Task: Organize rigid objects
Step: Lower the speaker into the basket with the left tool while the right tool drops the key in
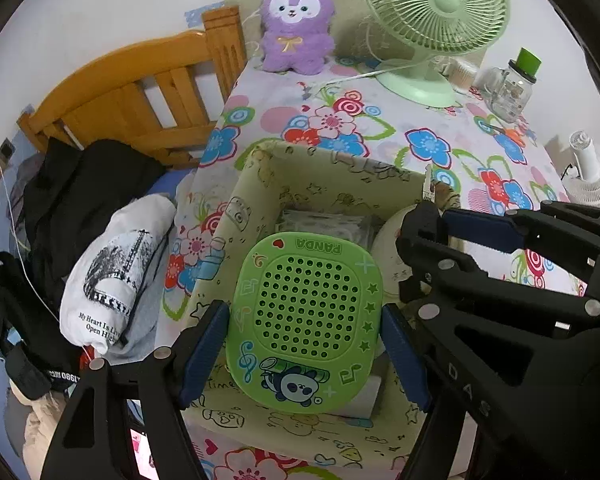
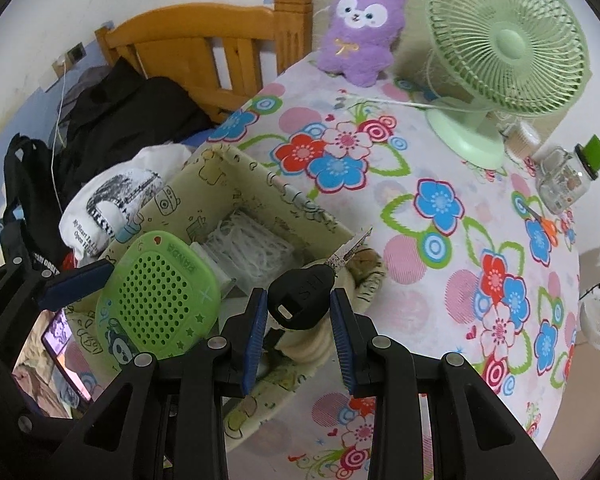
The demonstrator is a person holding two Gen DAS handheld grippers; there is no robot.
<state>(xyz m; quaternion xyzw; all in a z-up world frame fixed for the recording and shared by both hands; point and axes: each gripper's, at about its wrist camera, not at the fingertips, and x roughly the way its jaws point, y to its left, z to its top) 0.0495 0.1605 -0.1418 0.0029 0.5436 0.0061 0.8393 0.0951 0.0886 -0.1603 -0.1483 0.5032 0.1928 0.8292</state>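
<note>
My left gripper [image 1: 305,350] is shut on a green panda-print perforated case [image 1: 306,318] and holds it over the cream cartoon-print storage box [image 1: 328,184]. The case also shows in the right wrist view [image 2: 156,300]. My right gripper [image 2: 299,330] is shut on a black-headed key [image 2: 302,300] whose metal blade points to the box's right rim. The box [image 2: 204,178] holds a clear packet of white pieces [image 2: 248,252] and a cream round object [image 2: 308,346]. The right gripper also shows in the left wrist view [image 1: 432,248], at the box's right rim.
A flowered tablecloth [image 2: 440,248] covers the table. A green fan [image 2: 500,48], a purple plush [image 2: 360,36], a glass jar with green lid [image 2: 568,176] and small scissors [image 2: 544,224] stand beyond the box. Bed, clothes and bags lie left.
</note>
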